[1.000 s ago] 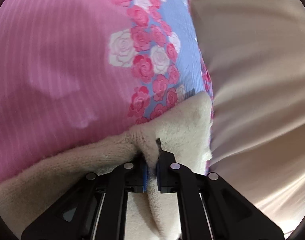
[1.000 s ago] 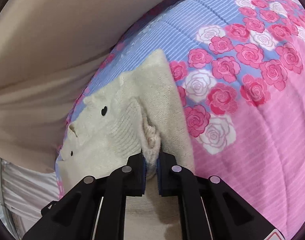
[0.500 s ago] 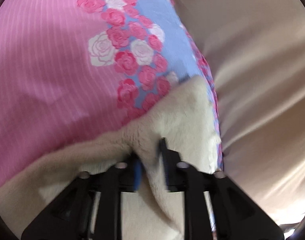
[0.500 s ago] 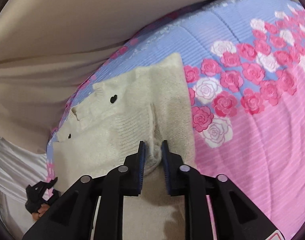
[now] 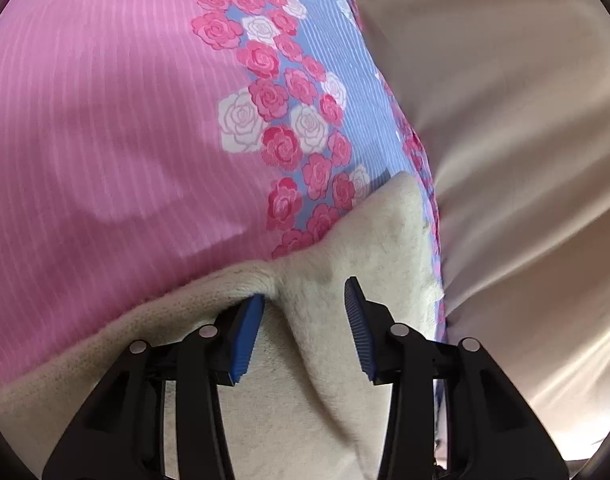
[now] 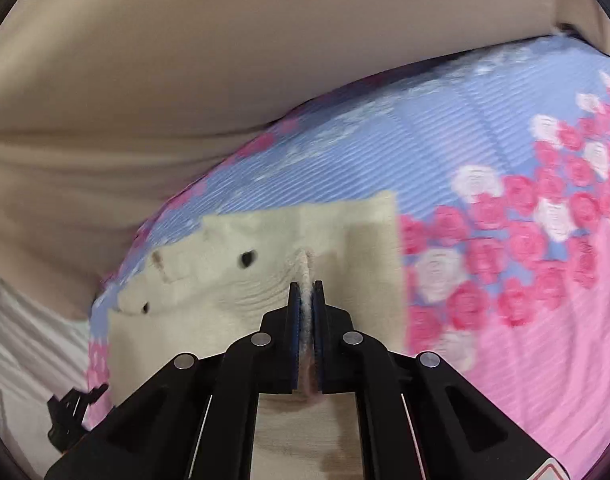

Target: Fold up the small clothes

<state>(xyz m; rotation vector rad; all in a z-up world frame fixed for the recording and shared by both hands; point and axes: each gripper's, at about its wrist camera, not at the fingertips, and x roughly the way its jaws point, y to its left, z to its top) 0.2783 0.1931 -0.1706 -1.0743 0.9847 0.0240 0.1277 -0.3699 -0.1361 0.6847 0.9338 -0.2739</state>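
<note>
Left jaws have popped apart since a second ago, when they were pinched tight on the knit. Now the left gripper (image 5: 305, 300) is released, blue pads spread wide, with a soft ridge of the cream sweater (image 5: 297, 400) rising between them and not gripped by either pad. The right gripper (image 6: 305, 292) hasn't let go: it's clenched on a thin pleat of the same sweater (image 6: 233, 280), fuzzy knit squeezed between its pads.

Taking the sweater as the landmark: it lies flat on the floral quilt (image 6: 525, 360), on the blue strip close to the quilt's edge, with beige sheet (image 6: 185, 80) beyond that edge. In the right view the garment spreads ahead and to the left of the pinch, its straight edge running away from the gripper just right of the pads. Small dark heart-shaped buttons (image 6: 247, 258) sit left of the pleat.

My guess is a fold has just been laid down and the right hand is next to release. What matters is that the pleat runs straight along the fingers, so backing out along that line shouldn't drag the fold. Left hand is already free, so it's the one ready for the next grab.

Count: one sweater, two grippers, two buttons showing, one quilt.
</note>
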